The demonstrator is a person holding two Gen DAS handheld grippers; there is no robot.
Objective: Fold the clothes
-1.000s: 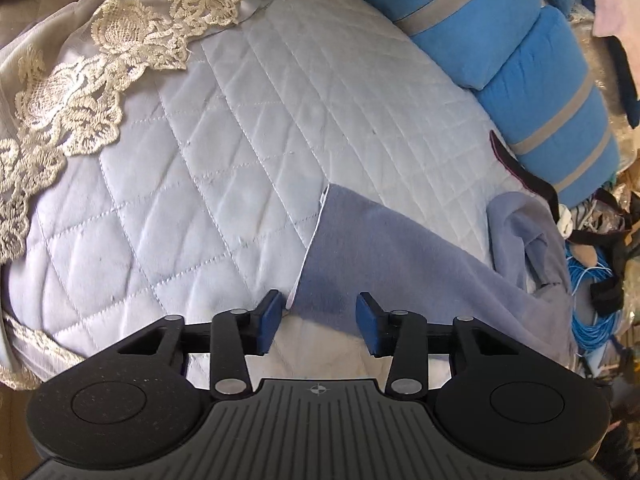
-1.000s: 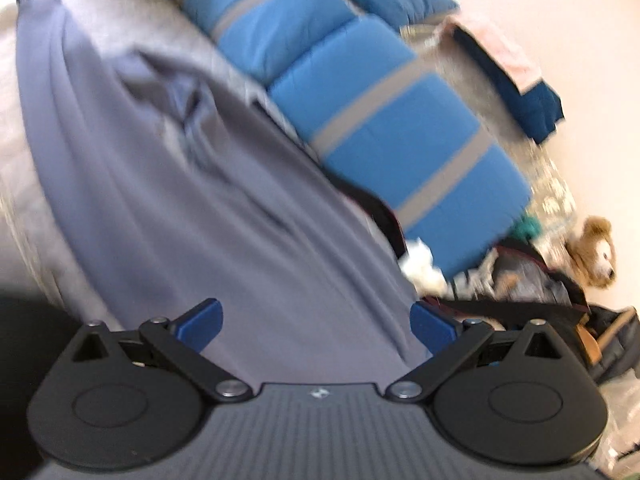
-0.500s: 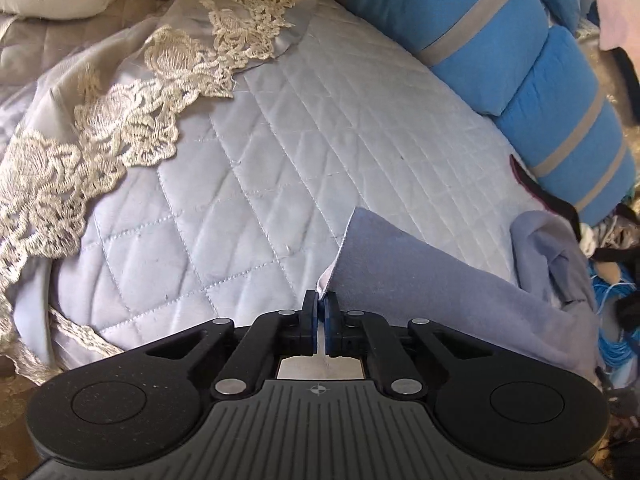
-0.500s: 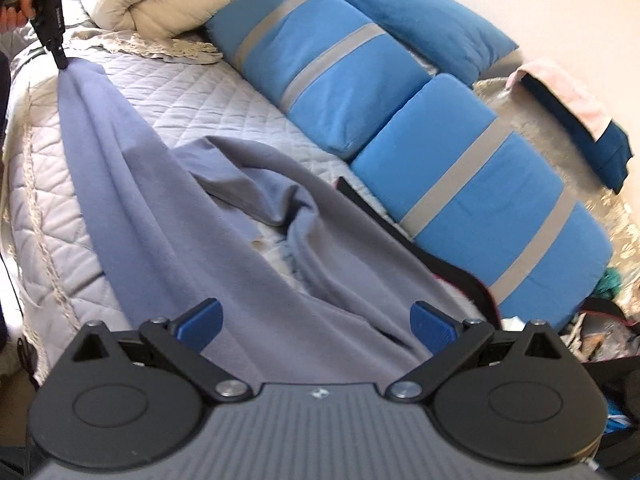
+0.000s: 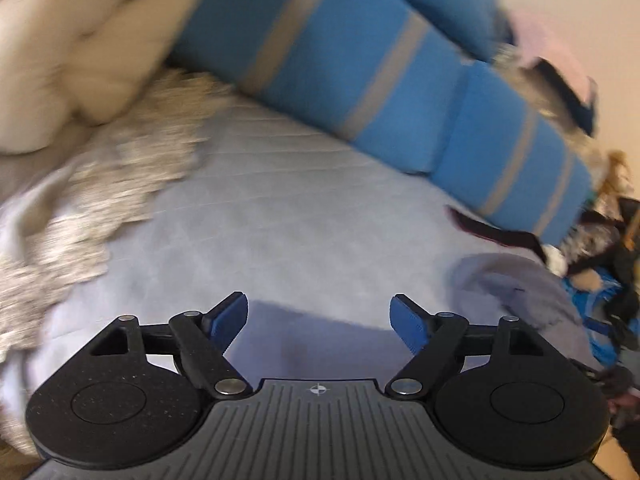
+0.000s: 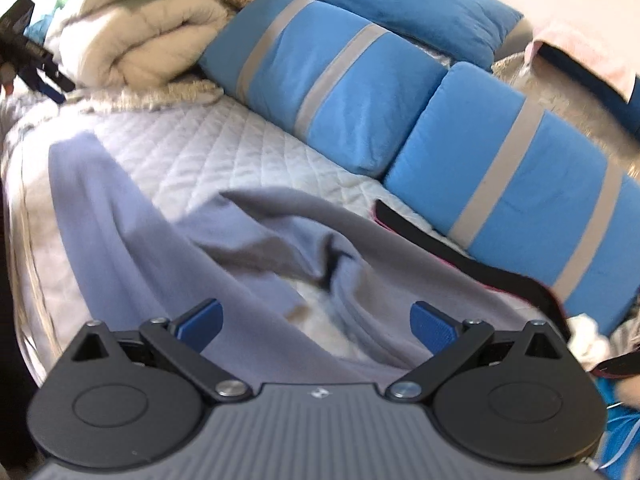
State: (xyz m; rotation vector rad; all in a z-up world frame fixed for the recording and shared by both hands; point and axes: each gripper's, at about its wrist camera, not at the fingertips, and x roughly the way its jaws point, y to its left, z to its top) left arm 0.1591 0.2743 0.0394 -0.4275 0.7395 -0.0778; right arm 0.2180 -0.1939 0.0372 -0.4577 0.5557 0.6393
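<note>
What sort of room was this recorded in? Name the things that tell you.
Most likely a bedroom: a quilted bedspread covers a bed, blue striped pillows line its far side, and a rolled cream duvet lies at one end. A grey-blue garment lies spread on the bed.

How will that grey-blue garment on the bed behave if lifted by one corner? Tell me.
The garment probably hangs limp: it lies in soft folds and ridges on the quilt. It looks thin and light. Likely it drags and bunches rather than slides flat.
</note>
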